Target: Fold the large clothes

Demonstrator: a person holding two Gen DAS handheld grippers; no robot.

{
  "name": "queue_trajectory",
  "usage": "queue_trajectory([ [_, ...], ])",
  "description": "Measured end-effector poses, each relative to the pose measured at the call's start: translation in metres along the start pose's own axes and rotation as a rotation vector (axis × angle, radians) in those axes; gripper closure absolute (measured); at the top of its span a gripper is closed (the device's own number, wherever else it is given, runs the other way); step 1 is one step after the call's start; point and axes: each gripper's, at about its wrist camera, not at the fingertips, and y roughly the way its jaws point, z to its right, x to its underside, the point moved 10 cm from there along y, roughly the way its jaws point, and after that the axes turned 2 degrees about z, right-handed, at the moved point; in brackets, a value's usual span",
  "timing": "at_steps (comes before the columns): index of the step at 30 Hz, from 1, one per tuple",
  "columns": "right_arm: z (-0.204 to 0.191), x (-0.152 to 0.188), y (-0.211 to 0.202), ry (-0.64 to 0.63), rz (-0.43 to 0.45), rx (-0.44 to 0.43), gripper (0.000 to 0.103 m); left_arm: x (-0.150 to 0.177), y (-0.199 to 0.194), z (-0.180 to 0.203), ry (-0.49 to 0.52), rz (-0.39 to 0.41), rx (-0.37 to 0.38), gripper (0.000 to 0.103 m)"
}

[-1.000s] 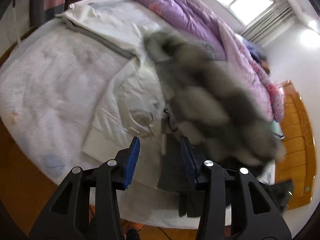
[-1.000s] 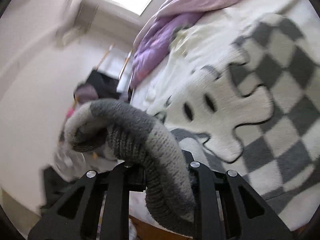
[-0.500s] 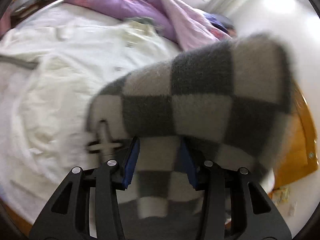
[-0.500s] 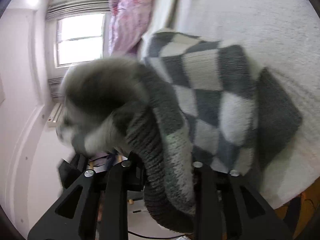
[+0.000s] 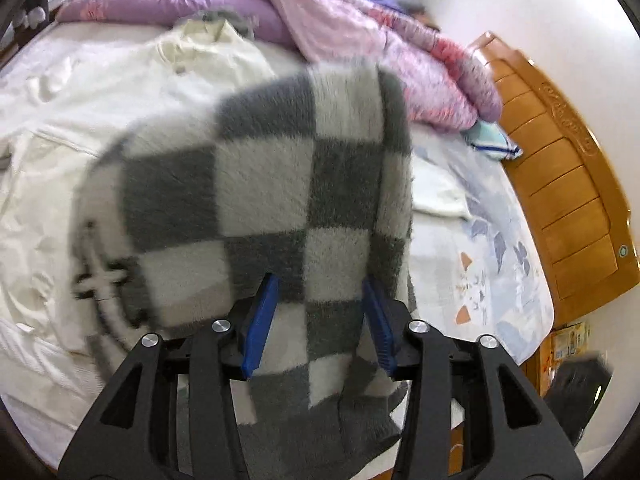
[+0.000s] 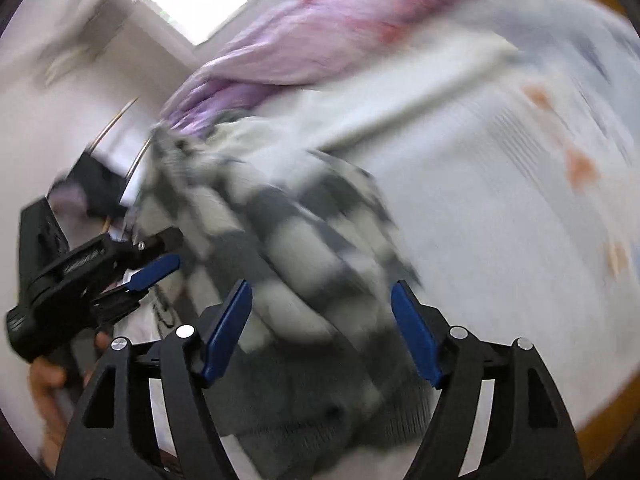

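Observation:
A fuzzy grey-and-white checkered sweater lies folded over on the bed, filling the middle of the left wrist view. My left gripper is open, its blue pads on either side of the sweater's near edge. In the blurred right wrist view the same sweater lies bunched ahead of my right gripper, which is open with nothing between its pads. The left gripper also shows in the right wrist view, at the left.
A cream garment is spread on the bed behind the sweater. A purple and pink quilt is heaped along the far side. A wooden headboard stands at the right. A light patterned sheet covers the bed's right part.
My right gripper has opened and let go of the sweater's ribbed edge. The sweater has been thrown over onto the bed. The right wrist view swings fast.

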Motion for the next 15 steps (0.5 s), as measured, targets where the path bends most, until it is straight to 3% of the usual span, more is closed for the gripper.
queue_trajectory([
  [2,-0.022,-0.012,0.016,-0.143,-0.005,-0.016,0.028,-0.002,-0.019,-0.015,-0.062,0.046,-0.008,0.050],
  [3,-0.031,-0.014,0.028,-0.208,-0.036,-0.024,0.019,-0.001,-0.024,-0.025,-0.095,0.050,-0.013,0.049],
  [4,-0.036,-0.015,0.041,-0.256,-0.066,-0.012,0.019,0.002,-0.032,-0.036,-0.131,0.053,-0.034,0.049],
  [7,-0.038,-0.010,0.071,-0.300,-0.161,-0.034,0.018,0.015,-0.042,-0.068,-0.169,0.045,-0.099,0.049],
  [9,-0.030,-0.005,0.093,-0.336,-0.213,0.005,0.017,0.028,-0.042,-0.090,-0.193,0.020,-0.151,0.049],
  [11,-0.027,0.000,0.104,-0.310,-0.253,-0.023,0.017,0.037,-0.044,-0.108,-0.216,-0.005,-0.193,0.048],
  [12,-0.027,0.000,0.106,-0.311,-0.253,-0.025,0.022,0.041,-0.043,-0.114,-0.224,-0.011,-0.208,0.047],
  [14,-0.023,0.004,0.106,-0.316,-0.268,-0.007,0.043,0.049,-0.041,-0.126,-0.243,-0.025,-0.233,0.037],
  [15,-0.021,0.003,0.104,-0.290,-0.265,-0.010,0.064,0.051,-0.040,-0.130,-0.253,-0.030,-0.237,0.035],
])
